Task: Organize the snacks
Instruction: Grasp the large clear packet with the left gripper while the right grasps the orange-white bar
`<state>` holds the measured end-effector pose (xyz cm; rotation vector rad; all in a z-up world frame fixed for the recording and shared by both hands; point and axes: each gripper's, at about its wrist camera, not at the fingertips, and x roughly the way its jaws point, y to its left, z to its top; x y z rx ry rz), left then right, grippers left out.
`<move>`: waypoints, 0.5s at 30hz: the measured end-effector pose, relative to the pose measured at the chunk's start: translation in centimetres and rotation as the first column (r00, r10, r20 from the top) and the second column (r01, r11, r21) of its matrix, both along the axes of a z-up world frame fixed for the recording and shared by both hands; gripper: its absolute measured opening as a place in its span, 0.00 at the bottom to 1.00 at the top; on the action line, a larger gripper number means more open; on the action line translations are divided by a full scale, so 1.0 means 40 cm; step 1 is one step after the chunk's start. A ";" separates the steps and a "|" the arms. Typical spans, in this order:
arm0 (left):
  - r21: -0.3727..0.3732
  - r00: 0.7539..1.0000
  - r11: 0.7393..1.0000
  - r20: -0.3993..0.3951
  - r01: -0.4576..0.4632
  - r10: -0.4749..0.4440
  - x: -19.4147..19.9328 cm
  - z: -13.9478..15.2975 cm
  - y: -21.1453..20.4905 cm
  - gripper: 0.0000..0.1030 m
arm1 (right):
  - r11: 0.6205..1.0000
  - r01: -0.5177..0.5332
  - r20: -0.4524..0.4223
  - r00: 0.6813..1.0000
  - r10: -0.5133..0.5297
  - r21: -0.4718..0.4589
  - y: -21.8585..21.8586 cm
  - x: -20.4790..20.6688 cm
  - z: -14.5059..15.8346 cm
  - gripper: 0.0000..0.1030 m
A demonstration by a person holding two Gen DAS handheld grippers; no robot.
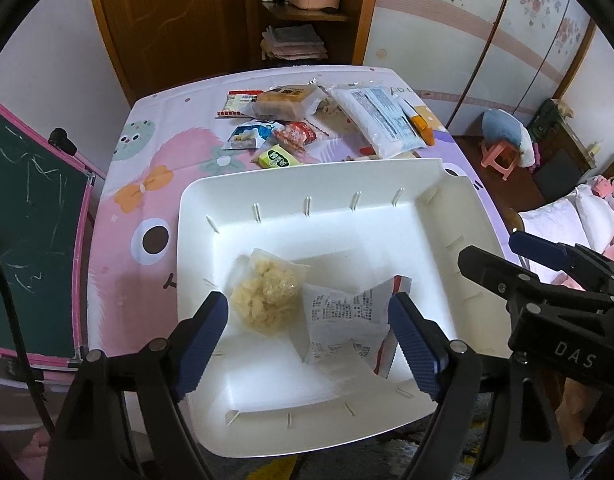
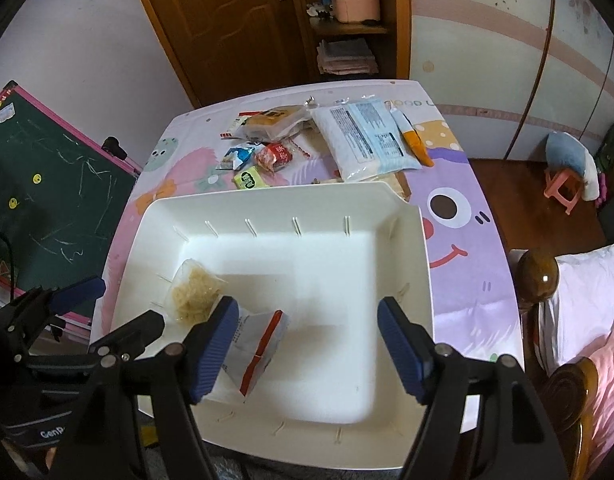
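A white bin (image 1: 299,188) (image 2: 407,280) stands at the near end of the table. In it lie a clear bag of pale crisps (image 1: 267,292) (image 2: 195,294) and a white-and-red printed packet (image 1: 347,316) (image 2: 259,340). My left gripper (image 1: 311,344) is open and empty above these two packs. My right gripper (image 2: 307,348) is open and empty above the bin, its body visible in the left wrist view (image 1: 547,280). Beyond the bin lie loose snacks: a yellow-green pack (image 1: 279,157) (image 2: 249,179), a red pack (image 1: 297,135) (image 2: 273,157), a blue-white pack (image 1: 249,134) (image 2: 237,156), a brown cake pack (image 1: 285,100) (image 2: 273,120) and a large white bag (image 1: 381,118) (image 2: 367,140).
The table has a pink and purple cartoon cloth (image 1: 139,216) (image 2: 459,240). A green chalkboard (image 1: 27,240) (image 2: 47,200) leans at the left. A bed (image 2: 579,320) lies at the right, a pink stool (image 2: 563,190) beyond it. A wooden door and shelf stand behind.
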<state>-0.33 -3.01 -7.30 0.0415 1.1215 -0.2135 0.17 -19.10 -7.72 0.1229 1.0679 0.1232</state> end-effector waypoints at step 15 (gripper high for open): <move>-0.013 0.994 1.000 0.107 0.024 -0.023 -0.013 0.027 -0.013 0.80 | 1.000 0.002 0.001 1.000 -0.002 0.009 -0.005 0.001 -0.005 0.70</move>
